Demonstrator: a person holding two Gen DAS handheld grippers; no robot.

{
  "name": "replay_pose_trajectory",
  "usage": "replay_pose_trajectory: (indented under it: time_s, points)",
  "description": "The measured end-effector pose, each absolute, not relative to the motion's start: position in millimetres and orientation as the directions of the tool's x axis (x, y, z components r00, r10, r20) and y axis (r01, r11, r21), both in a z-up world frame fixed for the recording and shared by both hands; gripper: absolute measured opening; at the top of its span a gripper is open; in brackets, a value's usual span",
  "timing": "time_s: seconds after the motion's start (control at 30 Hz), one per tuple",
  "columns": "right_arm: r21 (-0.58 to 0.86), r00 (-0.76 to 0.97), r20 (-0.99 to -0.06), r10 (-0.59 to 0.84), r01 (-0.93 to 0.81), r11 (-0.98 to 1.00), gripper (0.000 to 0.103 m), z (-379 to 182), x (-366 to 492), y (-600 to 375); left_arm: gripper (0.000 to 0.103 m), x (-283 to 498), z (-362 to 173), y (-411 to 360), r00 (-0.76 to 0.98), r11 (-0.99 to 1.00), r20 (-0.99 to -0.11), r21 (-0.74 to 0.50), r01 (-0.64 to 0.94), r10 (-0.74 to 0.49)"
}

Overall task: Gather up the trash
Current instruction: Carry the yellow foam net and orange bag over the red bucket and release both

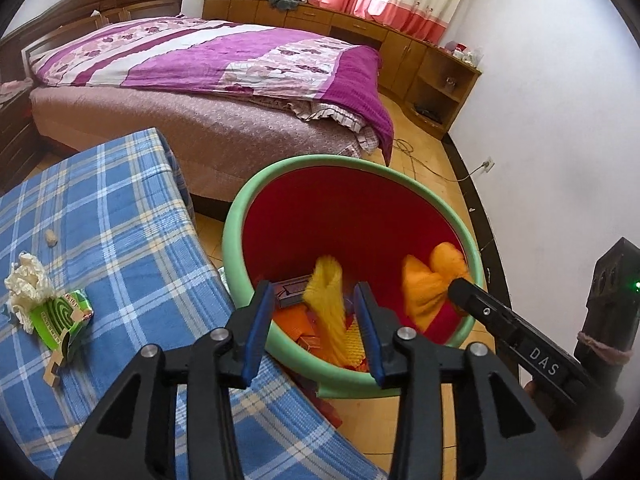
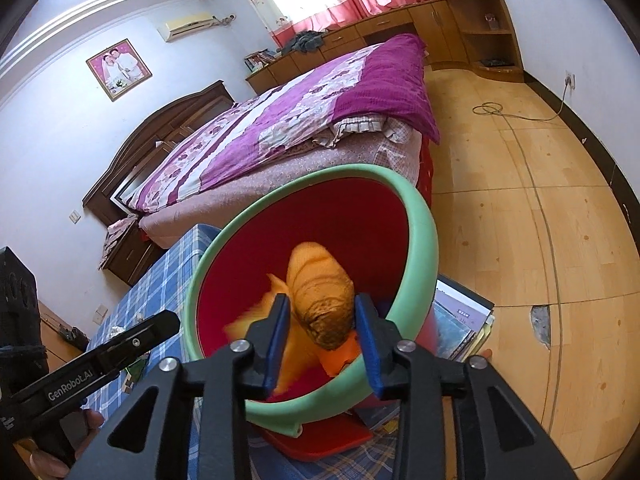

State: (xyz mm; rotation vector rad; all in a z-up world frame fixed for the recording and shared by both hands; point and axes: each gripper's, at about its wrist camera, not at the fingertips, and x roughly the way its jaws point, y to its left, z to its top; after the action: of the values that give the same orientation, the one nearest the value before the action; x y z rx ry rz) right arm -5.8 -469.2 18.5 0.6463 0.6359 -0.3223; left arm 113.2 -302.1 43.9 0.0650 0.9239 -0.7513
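Note:
A red bin with a green rim [image 1: 256, 184] [image 2: 420, 216] stands on the floor beside the blue plaid table [image 1: 120, 216]. My left gripper [image 1: 316, 320] is open over the bin's near rim; a blurred yellow piece [image 1: 326, 300] is in the air between its fingers, above orange trash in the bin. My right gripper [image 2: 322, 338] is open over the bin; an orange net bundle [image 2: 320, 292] hangs free between its blue pads. In the left wrist view the right gripper [image 1: 460, 284] sits by that orange bundle [image 1: 432, 280]. A crumpled white tissue [image 1: 26, 280] and a green wrapper [image 1: 60, 316] lie on the table.
A bed with a purple quilt [image 1: 208, 56] stands behind the table and bin. Wooden cabinets [image 1: 400, 40] line the far wall. A cable [image 2: 520, 116] runs over the wooden floor to a wall socket. Books [image 2: 460, 320] lie stacked on the floor right of the bin.

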Motion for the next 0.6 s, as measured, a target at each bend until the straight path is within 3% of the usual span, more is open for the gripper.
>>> replay_pose_trajectory:
  time_s: [0.6]
  points:
    - [0.455,0.782,-0.619,-0.067,0.427,0.781,0.068,37.0,-3.6,-443.7,0.041,128.6,55.9,-224.6,0.473,0.832,-0.717,-0.276,0.481,-0.511]
